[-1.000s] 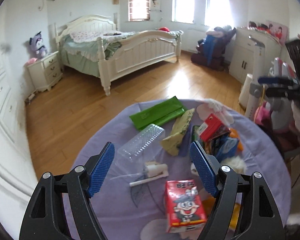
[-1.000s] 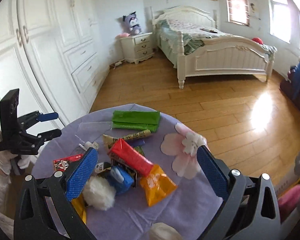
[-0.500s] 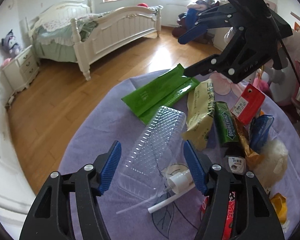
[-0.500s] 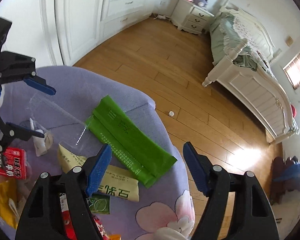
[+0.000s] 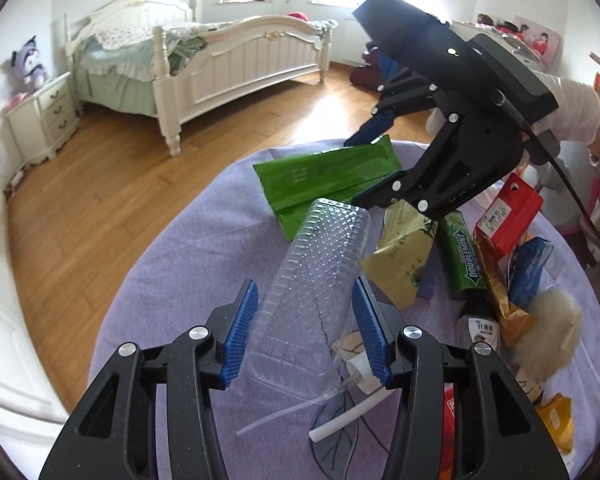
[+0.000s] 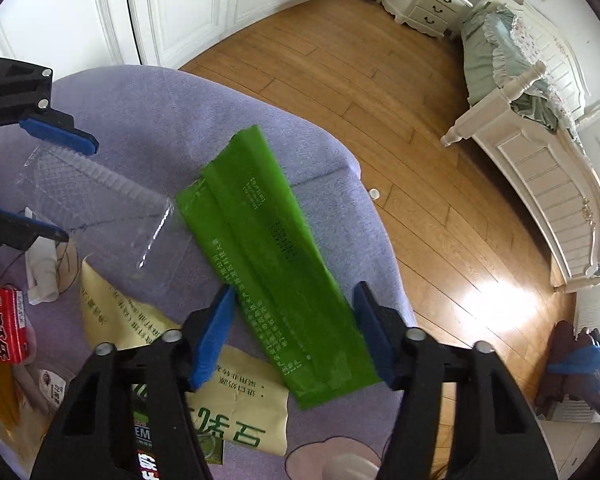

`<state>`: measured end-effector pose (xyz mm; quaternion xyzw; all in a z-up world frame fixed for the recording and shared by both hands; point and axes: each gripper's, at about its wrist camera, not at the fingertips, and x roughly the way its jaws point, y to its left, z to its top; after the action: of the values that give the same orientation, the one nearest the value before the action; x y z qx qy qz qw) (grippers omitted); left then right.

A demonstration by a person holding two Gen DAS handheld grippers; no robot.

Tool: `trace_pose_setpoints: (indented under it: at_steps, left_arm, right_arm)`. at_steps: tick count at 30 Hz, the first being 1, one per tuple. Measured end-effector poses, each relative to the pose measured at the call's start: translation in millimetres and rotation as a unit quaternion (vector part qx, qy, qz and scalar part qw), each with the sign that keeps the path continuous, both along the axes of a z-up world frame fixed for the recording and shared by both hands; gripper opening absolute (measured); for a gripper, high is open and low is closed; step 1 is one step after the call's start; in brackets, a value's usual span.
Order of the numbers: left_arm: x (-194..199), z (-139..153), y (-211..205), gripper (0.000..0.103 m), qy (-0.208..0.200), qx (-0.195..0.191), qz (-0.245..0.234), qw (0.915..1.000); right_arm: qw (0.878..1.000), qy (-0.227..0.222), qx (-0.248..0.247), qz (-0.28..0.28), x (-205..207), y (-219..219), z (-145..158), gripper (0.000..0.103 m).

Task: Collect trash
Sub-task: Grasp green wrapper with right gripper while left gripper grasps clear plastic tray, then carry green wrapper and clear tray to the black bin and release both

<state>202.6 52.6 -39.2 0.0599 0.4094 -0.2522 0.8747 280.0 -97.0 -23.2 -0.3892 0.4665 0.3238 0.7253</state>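
Observation:
A clear ribbed plastic tray (image 5: 312, 280) lies on the purple tablecloth (image 5: 188, 264). My left gripper (image 5: 306, 332) is open with its blue pads on either side of the tray's near end. A long green wrapper (image 6: 276, 252) lies at the table's far edge, also visible in the left wrist view (image 5: 328, 180). My right gripper (image 6: 292, 332) is open and straddles the wrapper's near end. The left gripper (image 6: 40, 176) shows in the right wrist view around the clear tray (image 6: 96, 204).
Other trash lies to the right: a yellow pouch (image 5: 404, 256), green gum pack (image 5: 462, 256), red carton (image 5: 508, 216), blue wrapper (image 5: 528, 264), white fluff (image 5: 552, 320), pump nozzle (image 5: 360, 368). Wooden floor (image 5: 100, 200) and a white bed (image 5: 220, 60) lie beyond.
Both grippers moved forward and down. The left closed in around the clear tray; the right came over the green wrapper. Both jaw gaps narrowed.

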Motion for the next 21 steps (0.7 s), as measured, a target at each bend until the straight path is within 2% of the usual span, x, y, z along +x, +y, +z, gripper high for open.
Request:
trace_pose_setpoints:
  at_steps: [1,2,7,11,14,16,18,21]
  left_arm:
    - [-2.1,0.2,0.7,0.047,0.001,-0.003,0.0,1.0]
    - [-3.3,0.1,1.0,0.046,0.001,-0.001,0.001,1.0]
    - [-16.3,4.7,0.6,0.038,-0.006,0.002,0.014,0.9999]
    - [-32.8,15.4,3.4,0.038,-0.021,-0.012,0.035,0.9991]
    - [-48.7,31.6,3.5,0.038,-0.047,-0.023,0.051,0.9973]
    - [-59.2,46.8,4.1,0.038,-0.067,-0.035,0.06,0.9953]
    - [-70.3,62.4,2.8,0.038,-0.085,-0.052,0.073,0.9924]
    - [-90.5,78.6,-4.2,0.038,-0.09,-0.095,0.078,0.9883]
  right_arm:
    - [1.0,-0.015,-0.004,-0.003,-5.0,-1.6,1.1,0.02]
    - [1.0,-0.022,-0.007,-0.012,-7.4,-5.9,3.4,0.011]
    - [0.998,-0.047,0.033,-0.028,-30.6,-24.4,18.7,0.008]
    - [0.99,-0.085,0.097,-0.063,-50.7,-42.7,44.1,0.007]
    - [0.976,-0.12,0.157,-0.096,-69.1,-60.9,68.2,0.007]
    - [0.962,-0.144,0.195,-0.126,-84.5,-77.3,84.4,0.007]
    - [0.945,-0.15,0.239,-0.164,-102.3,-100.2,97.7,0.007]
    - [0.921,-0.146,0.276,-0.231,-126.3,-132.0,102.0,0.007]
